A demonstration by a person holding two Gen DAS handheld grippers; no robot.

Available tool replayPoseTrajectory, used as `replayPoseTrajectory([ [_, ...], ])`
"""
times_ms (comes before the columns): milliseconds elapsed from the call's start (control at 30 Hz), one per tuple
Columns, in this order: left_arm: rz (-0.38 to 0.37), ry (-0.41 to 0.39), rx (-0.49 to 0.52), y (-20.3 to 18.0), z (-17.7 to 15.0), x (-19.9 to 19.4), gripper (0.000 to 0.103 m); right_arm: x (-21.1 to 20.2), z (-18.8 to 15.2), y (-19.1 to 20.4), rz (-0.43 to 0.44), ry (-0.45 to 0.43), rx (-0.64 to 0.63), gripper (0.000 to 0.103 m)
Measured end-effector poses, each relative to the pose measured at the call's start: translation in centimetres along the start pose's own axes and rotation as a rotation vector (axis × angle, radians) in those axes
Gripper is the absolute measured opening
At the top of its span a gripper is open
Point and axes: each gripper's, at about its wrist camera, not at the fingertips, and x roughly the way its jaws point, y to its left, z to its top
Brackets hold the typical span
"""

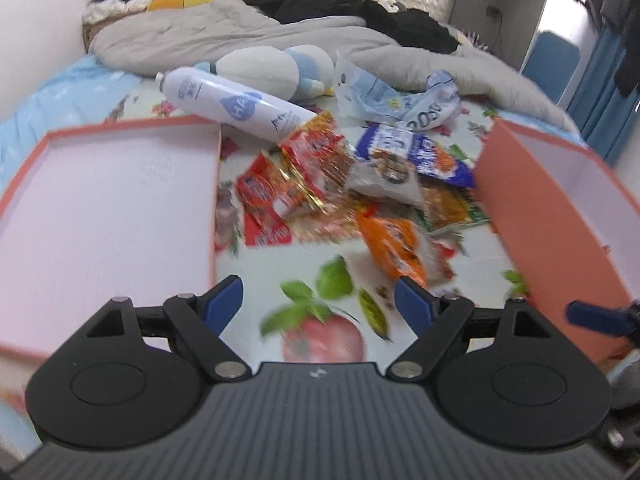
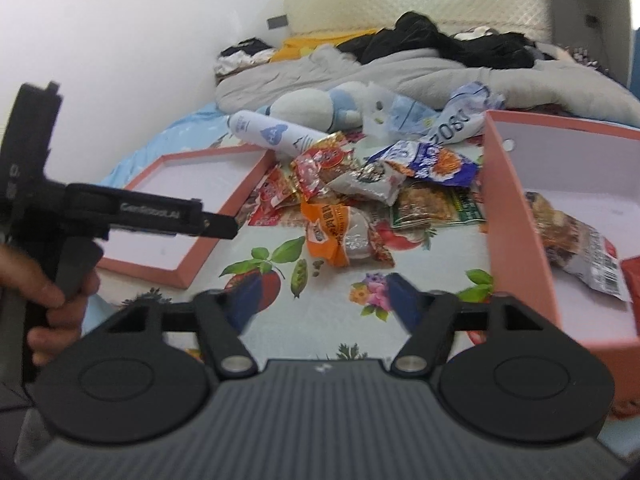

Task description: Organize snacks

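Observation:
A pile of snack packets (image 1: 352,184) lies on the flowered sheet between two pink boxes; it also shows in the right wrist view (image 2: 360,200). An orange packet (image 1: 396,248) (image 2: 340,236) lies nearest. My left gripper (image 1: 320,304) is open and empty, low over the sheet in front of the pile. My right gripper (image 2: 320,304) is open and empty, also short of the pile. The deep pink box (image 2: 516,216) on the right holds a brown-and-white snack packet (image 2: 576,240) and a red one (image 2: 632,276). The shallow pink lid (image 1: 100,208) (image 2: 192,208) on the left has nothing in it.
A white bottle (image 1: 236,104) lies behind the pile, with a plush toy (image 1: 272,68) and crumpled plastic bags (image 1: 400,96) past it. A grey duvet (image 1: 240,36) and black clothes (image 1: 340,0) cover the far bed. The left gripper's body (image 2: 100,212) crosses the right wrist view.

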Motion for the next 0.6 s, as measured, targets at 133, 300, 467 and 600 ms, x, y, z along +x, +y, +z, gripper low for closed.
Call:
replayPoseTrajectory([
  [133, 0.018, 0.010, 0.061, 0.8, 2.0, 2.3, 0.086, 2.5, 0.9, -0.2, 0.025, 0.029, -0.015, 0.088],
  [300, 0.032, 0.029, 0.216, 0.3, 5.0, 5.7, 0.086, 5.4, 1.8, -0.4, 0.008, 0.042, -0.030, 0.088],
  [467, 0.009, 0.081, 0.389, -0.7, 6.9, 9.6, 0.087, 8.4, 3.1, -0.9, -0.032, 0.059, -0.044, 0.088],
  [600, 0.043, 0.103, 0.433, -0.8, 7.7, 13.4, 0.087, 10.9, 3.5, -1.2, -0.046, 0.082, -0.063, 0.088],
])
